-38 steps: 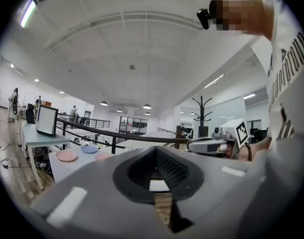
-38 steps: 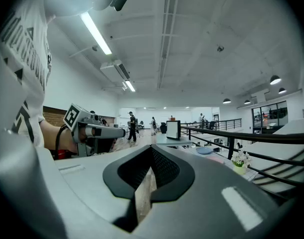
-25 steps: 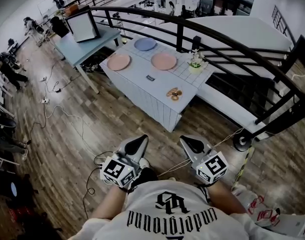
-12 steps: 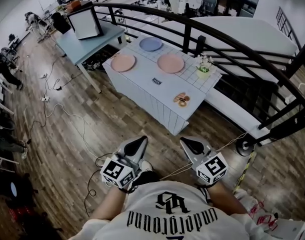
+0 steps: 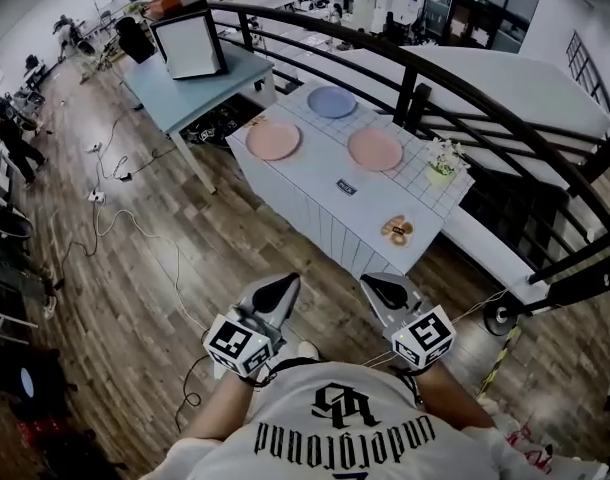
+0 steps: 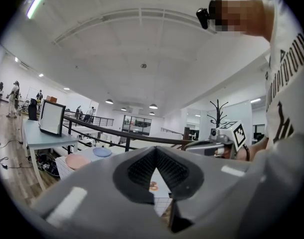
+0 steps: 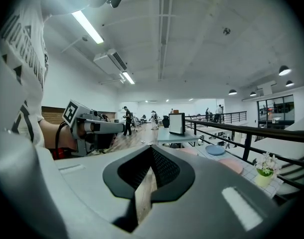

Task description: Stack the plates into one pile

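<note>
Three plates lie apart on the white table (image 5: 315,193) ahead: a pink plate (image 5: 273,140) at the left, a blue plate (image 5: 332,102) at the back and a second pink plate (image 5: 375,149) at the right. I hold both grippers close to my body, well short of the table. The left gripper (image 5: 284,281) is shut and holds nothing; the right gripper (image 5: 371,281) is the same. The left gripper view shows the left pink plate (image 6: 77,160) and the blue plate (image 6: 101,152) far off. In the right gripper view the blue plate (image 7: 215,150) is also distant.
A small potted plant (image 5: 443,161) stands at the table's right corner, and brown ring-shaped items (image 5: 397,230) lie near its front corner. A black railing (image 5: 465,88) runs behind the table. A blue desk with a monitor (image 5: 188,45) stands to the left. Cables (image 5: 125,218) trail over the wooden floor.
The table and plates have shifted right and lower in the head view and look slightly nearer. Both grippers keep their place by my body, still shut.
</note>
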The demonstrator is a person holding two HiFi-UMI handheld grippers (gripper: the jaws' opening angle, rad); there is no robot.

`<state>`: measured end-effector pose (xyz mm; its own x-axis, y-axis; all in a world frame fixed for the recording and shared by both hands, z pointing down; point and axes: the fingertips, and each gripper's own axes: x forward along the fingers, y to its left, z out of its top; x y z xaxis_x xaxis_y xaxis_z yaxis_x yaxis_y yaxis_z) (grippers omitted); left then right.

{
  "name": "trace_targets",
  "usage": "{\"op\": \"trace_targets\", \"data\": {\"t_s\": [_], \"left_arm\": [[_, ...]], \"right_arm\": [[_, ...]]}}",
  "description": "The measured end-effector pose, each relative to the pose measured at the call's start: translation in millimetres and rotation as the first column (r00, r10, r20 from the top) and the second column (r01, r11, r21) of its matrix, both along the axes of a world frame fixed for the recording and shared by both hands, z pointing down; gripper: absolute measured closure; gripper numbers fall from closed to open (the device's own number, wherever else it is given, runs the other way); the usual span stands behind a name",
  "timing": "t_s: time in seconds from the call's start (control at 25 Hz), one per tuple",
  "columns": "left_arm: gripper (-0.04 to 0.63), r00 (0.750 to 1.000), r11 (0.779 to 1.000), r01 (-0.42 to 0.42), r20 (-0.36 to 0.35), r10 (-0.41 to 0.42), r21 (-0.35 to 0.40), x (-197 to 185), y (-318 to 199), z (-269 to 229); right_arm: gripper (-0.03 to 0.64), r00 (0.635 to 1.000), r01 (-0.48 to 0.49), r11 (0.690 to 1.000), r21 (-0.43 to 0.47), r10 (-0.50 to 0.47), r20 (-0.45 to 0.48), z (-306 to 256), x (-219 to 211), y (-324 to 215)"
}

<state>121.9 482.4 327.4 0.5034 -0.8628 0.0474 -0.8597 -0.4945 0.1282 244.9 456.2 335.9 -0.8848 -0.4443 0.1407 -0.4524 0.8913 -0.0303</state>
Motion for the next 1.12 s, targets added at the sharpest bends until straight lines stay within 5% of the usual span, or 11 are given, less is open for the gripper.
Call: {"op": "trace_targets", "data": {"t_s": [0.44,1.12], "left_arm": [[0.546,0.999,0.999,-0.031,0.018,0.032,-0.029,-86,-33,-1],[0.546,1.000,0.998,-0.005,0.019,0.006,-0.065,-107,-104,16]], "right_arm": [[0.617,0.999,0.036,0.999,-0.018,-0.036,0.005,-3,-105,-33],[0.617,0.997,0.070,0.996,-0.053,-0.069,0.017,16,-130,-118]]}}
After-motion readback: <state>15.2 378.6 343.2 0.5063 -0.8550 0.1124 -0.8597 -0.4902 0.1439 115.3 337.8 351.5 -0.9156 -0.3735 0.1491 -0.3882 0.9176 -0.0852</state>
